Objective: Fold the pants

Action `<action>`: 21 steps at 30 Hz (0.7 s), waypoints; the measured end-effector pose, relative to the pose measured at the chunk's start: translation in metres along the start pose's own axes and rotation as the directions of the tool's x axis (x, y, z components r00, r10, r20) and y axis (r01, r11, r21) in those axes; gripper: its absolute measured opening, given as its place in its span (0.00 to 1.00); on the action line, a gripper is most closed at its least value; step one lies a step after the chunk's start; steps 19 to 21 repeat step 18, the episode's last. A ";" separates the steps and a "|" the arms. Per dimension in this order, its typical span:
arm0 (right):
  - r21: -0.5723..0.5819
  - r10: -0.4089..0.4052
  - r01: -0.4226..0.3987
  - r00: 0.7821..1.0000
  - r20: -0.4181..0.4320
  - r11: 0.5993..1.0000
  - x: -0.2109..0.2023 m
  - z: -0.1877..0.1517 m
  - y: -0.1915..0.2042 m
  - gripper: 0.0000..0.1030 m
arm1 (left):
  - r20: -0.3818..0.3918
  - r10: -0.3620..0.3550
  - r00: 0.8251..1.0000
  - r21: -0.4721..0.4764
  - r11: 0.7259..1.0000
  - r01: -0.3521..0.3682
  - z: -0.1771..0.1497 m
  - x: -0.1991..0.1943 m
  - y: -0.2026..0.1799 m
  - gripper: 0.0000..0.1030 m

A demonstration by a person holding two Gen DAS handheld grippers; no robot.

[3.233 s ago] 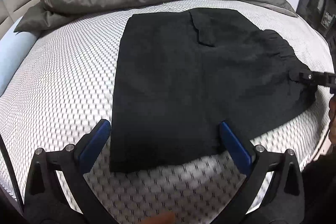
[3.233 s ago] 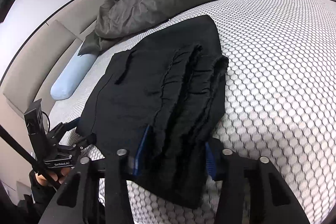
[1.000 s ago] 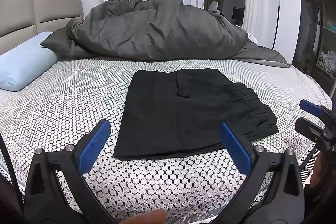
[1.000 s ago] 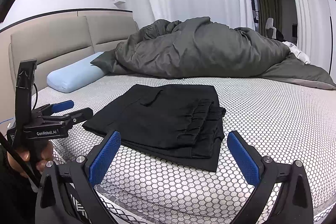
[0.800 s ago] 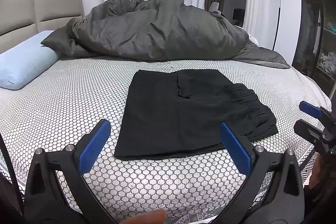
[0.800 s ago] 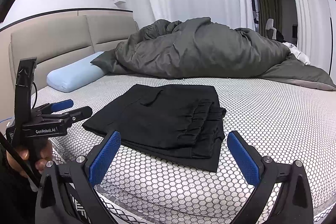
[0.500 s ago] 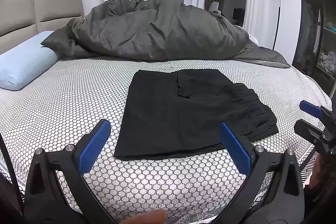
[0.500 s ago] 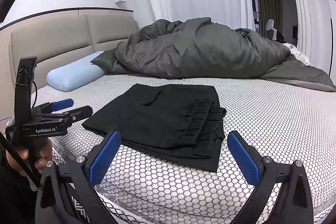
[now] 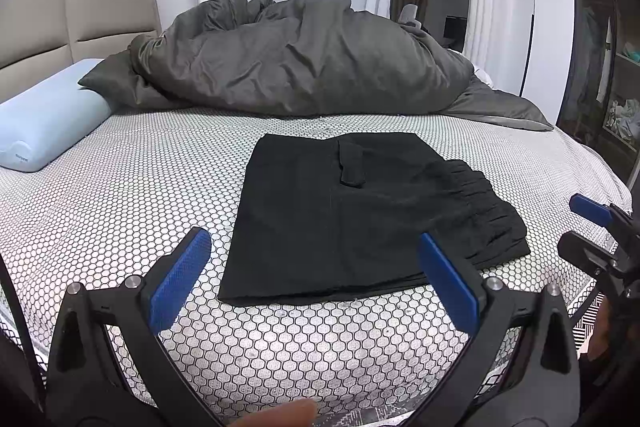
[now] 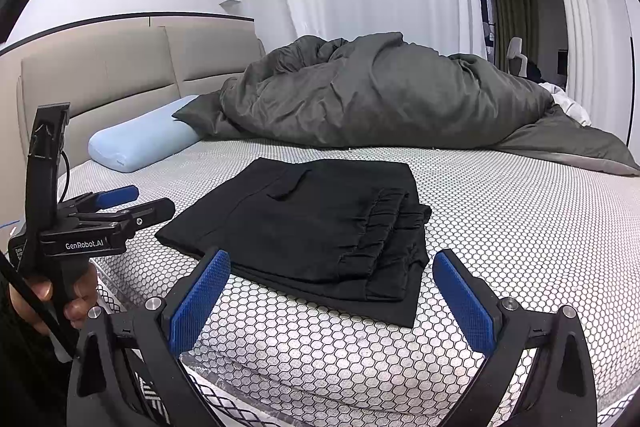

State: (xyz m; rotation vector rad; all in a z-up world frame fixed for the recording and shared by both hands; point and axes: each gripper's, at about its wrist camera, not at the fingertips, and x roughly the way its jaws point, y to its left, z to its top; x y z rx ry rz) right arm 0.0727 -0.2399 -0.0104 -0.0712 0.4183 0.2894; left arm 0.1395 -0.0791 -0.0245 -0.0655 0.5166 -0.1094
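Pants (image 9: pixel 352 211) lie folded as before, both grippers unchanged, spread wide.

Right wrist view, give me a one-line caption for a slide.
Folded black pants lie flat on the honeycomb-patterned bed, both the right gripper and left gripper open and clear.

Your bed (image 9: pixel 120 187): white cover with black honeycomb print, beige padded headboard (image 10: pixel 120 75) at its left end. On it you have folded black pants (image 9: pixel 352 215) lying flat near the front edge, a rumpled grey duvet (image 9: pixel 304 59) heaped across the far side, and a pale blue pillow (image 9: pixel 44 115) just beside the duvet's left corner.
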 end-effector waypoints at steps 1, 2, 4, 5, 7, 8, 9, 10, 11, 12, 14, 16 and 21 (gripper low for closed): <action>0.000 -0.001 0.001 1.000 0.000 1.000 0.000 0.000 0.000 1.00 | 0.000 0.000 1.000 0.000 1.000 0.000 0.000 0.000 0.000 1.00; -0.001 -0.002 0.002 1.000 0.000 1.000 0.000 0.000 0.000 1.00 | 0.001 0.000 1.000 -0.001 1.000 0.000 0.000 0.000 0.000 1.00; -0.002 0.001 -0.001 1.000 -0.001 1.000 0.000 0.000 -0.002 1.00 | 0.001 0.000 1.000 -0.001 1.000 0.000 0.000 0.000 0.000 1.00; -0.002 0.001 -0.001 1.000 -0.001 1.000 0.000 0.000 -0.002 1.00 | 0.002 0.000 1.000 -0.001 1.000 0.000 0.000 0.000 0.000 1.00; -0.003 0.001 -0.001 1.000 0.000 1.000 0.000 0.000 -0.002 1.00 | 0.003 0.001 1.000 -0.002 1.000 -0.001 0.000 0.000 0.000 1.00; -0.003 0.000 0.000 1.000 0.000 1.000 0.000 0.000 -0.002 1.00 | 0.002 0.001 1.000 -0.002 1.000 -0.001 0.000 0.000 0.000 1.00; -0.003 0.000 0.000 1.000 0.000 1.000 0.000 0.000 -0.002 1.00 | 0.003 0.002 1.000 -0.004 1.000 -0.002 0.000 0.000 0.000 1.00; -0.002 0.001 -0.001 1.000 -0.001 1.000 0.000 0.000 -0.002 1.00 | 0.003 0.003 1.000 -0.006 1.000 -0.003 0.001 0.000 0.000 1.00; -0.002 0.001 -0.001 1.000 -0.001 1.000 0.000 0.000 -0.001 1.00 | 0.003 0.004 1.000 -0.007 1.000 -0.004 0.001 -0.001 -0.001 1.00; -0.003 0.003 -0.003 1.000 -0.002 1.000 0.001 0.000 -0.002 1.00 | 0.004 0.003 1.000 -0.007 1.000 -0.003 0.001 -0.001 -0.001 1.00; -0.007 0.003 -0.003 1.000 -0.004 1.000 0.002 -0.001 -0.004 1.00 | 0.008 0.002 1.000 -0.007 1.000 -0.002 0.001 -0.001 -0.001 1.00; -0.010 0.005 -0.005 1.000 -0.008 1.000 0.004 -0.001 -0.005 1.00 | 0.012 0.004 1.000 -0.009 1.000 -0.004 0.001 -0.002 -0.003 1.00; -0.012 0.005 -0.005 1.000 -0.012 1.000 0.005 -0.001 -0.006 1.00 | 0.012 0.003 1.000 -0.012 1.000 -0.003 0.002 -0.003 -0.004 1.00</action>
